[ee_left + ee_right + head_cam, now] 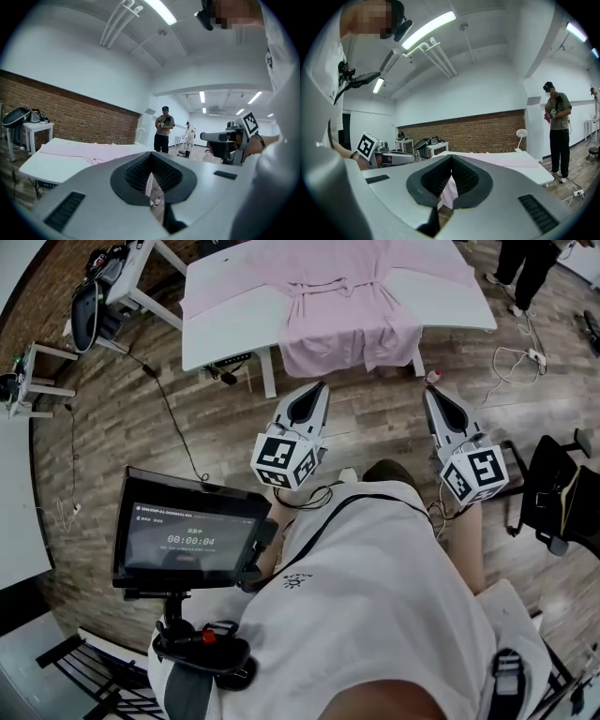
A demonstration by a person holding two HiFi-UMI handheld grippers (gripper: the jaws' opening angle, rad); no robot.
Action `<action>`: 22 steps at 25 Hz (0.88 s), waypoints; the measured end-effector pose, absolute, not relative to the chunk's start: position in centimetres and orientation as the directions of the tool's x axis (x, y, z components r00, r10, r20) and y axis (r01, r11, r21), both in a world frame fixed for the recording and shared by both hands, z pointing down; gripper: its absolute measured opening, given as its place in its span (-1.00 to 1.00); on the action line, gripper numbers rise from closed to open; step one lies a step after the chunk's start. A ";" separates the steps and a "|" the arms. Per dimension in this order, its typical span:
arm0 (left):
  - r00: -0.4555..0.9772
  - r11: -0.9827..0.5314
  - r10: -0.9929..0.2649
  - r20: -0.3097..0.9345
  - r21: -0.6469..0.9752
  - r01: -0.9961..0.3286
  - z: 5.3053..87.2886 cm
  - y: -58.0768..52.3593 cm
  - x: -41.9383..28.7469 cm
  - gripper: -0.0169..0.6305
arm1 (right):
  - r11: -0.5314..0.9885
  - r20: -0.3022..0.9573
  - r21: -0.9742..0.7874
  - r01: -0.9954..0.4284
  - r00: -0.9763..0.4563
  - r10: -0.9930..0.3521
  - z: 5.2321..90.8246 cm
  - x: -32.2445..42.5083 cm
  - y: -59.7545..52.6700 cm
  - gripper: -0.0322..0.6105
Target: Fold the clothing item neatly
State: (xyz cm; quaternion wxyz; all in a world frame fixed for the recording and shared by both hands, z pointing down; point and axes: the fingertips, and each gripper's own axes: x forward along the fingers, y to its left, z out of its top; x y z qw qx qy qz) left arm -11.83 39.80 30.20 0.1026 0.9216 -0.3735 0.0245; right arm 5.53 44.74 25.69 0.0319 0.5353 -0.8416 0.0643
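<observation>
Lying sleeves-wide, pink robe [342,296] overhangs table [225,324] hem-first.

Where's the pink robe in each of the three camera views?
Head view: the pink robe lies at top centre, its lower part hanging over the table's near edge.
Left gripper view: the pink robe is left of centre, spread flat on the tabletop.
Right gripper view: the pink robe is just right of centre, on the tabletop.
Shared landmark: the white table under it.
</observation>
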 end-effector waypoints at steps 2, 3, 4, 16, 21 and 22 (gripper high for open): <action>0.714 -0.695 -0.689 0.122 0.170 -0.699 30.3 39.8 -12.0 -0.94 | 0.426 0.124 -0.070 -0.902 -0.431 -0.894 25.7 5.4 44.6 -0.89; 0.711 -0.692 -0.692 0.121 0.169 -0.702 30.3 39.7 -12.1 -0.94 | 0.428 0.123 -0.069 -0.901 -0.433 -0.893 25.7 5.4 44.5 -0.89; 0.708 -0.688 -0.696 0.120 0.170 -0.706 30.3 39.6 -12.2 -0.94 | 0.430 0.123 -0.069 -0.900 -0.435 -0.892 25.7 5.4 44.3 -0.89; 0.660 -0.642 -0.740 0.129 0.156 -0.750 30.1 37.9 -13.0 -0.94 | 0.486 0.109 -0.077 -0.870 -0.492 -0.864 25.6 4.9 41.0 -0.89; 0.646 -0.625 -0.747 0.159 0.163 -0.763 30.8 33.1 -11.3 -0.94 | 0.501 0.128 -0.104 -0.859 -0.512 -0.850 26.6 6.6 35.7 -0.89; 0.643 -0.621 -0.749 0.162 0.165 -0.766 30.9 32.2 -10.9 -0.94 | 0.504 0.130 -0.107 -0.857 -0.515 -0.847 26.7 7.0 34.7 -0.89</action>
